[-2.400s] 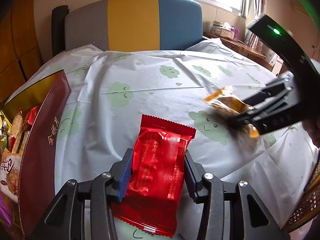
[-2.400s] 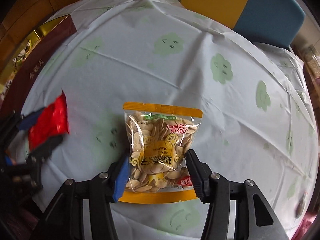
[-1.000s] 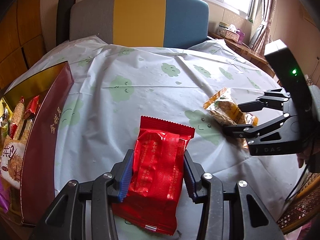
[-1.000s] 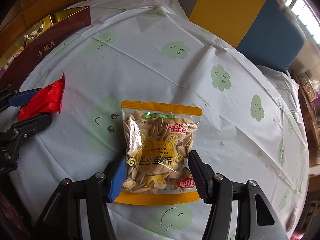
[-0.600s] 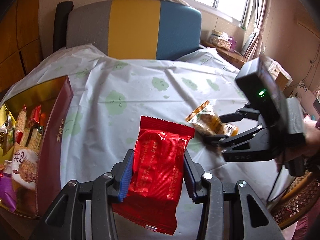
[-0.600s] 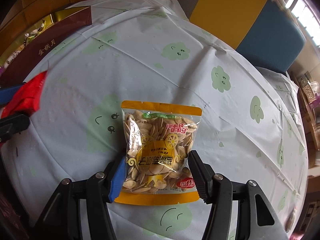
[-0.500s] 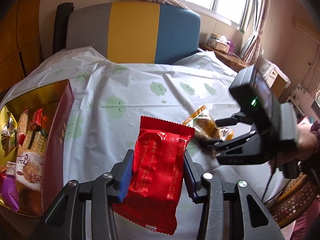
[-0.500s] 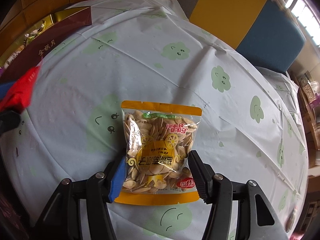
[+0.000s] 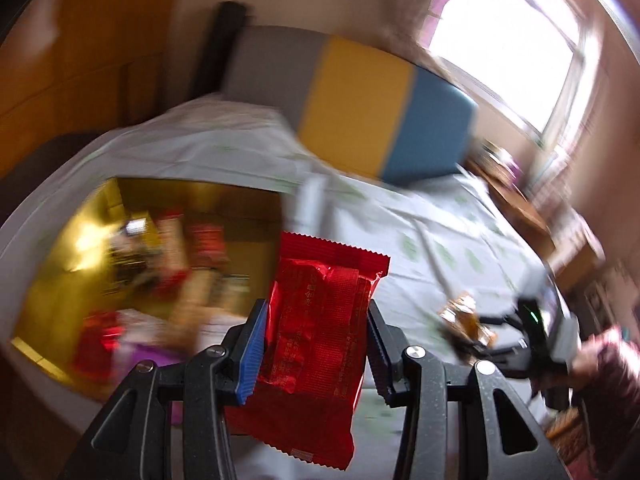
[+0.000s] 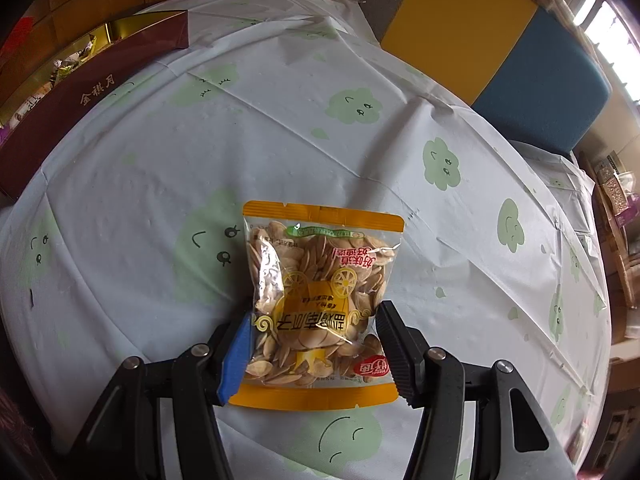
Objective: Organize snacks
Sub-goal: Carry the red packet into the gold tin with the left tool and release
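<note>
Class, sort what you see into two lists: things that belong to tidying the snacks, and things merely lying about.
Belongs:
red packet in left tongs
seed bag in right tongs
gift box

Lying about:
chair
tablecloth

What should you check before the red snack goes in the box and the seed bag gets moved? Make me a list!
1. Red packet pinched by the left gripper: ok, both pads press its sides.
2. Seed bag pinched by the right gripper: ok.
3. Gift box open on top: ok, its gold inside and snacks show.
4. Free spot in the box for the red packet: cannot tell, the left wrist view is blurred.
5. Left gripper over the box: cannot tell; the box shows behind the packet.
6. Tablecloth between seed bag and box free of other snacks: ok.
</note>
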`<state>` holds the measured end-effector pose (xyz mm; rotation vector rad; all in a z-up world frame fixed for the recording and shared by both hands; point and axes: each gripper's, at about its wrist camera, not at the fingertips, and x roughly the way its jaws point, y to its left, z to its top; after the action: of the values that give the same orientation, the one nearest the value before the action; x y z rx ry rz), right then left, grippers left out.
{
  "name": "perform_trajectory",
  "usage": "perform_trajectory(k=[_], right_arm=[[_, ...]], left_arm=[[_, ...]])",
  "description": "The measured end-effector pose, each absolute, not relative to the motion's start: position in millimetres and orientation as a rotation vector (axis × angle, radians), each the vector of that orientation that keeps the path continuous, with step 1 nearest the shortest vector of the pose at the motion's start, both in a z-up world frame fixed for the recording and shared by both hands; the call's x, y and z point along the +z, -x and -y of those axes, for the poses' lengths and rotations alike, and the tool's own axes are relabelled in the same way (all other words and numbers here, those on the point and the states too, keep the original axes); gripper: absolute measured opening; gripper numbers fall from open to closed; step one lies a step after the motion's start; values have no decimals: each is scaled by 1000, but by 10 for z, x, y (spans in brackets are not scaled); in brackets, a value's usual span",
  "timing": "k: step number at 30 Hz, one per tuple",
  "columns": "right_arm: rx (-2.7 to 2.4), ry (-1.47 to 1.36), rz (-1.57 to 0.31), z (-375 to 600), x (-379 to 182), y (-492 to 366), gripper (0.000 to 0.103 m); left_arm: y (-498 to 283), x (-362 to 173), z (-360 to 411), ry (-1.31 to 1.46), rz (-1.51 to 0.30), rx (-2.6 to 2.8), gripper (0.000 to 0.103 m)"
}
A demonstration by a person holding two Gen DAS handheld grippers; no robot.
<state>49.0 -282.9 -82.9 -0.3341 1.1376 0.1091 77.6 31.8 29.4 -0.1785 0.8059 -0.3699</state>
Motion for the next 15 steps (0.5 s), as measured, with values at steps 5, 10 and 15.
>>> perform_trajectory(k=[5, 10, 15], right_arm=[[105, 340, -1136, 2821, -824, -485, 60], [102, 337, -1136, 2820, -825, -482, 60], [99, 324, -1139, 2832, -823, -489, 60]], left_arm=[[-890, 306, -1155, 356, -821, -236, 46], [-1011, 211, -1591, 462, -831, -146, 46], [-1255, 56, -1645, 536, -862, -94, 48]])
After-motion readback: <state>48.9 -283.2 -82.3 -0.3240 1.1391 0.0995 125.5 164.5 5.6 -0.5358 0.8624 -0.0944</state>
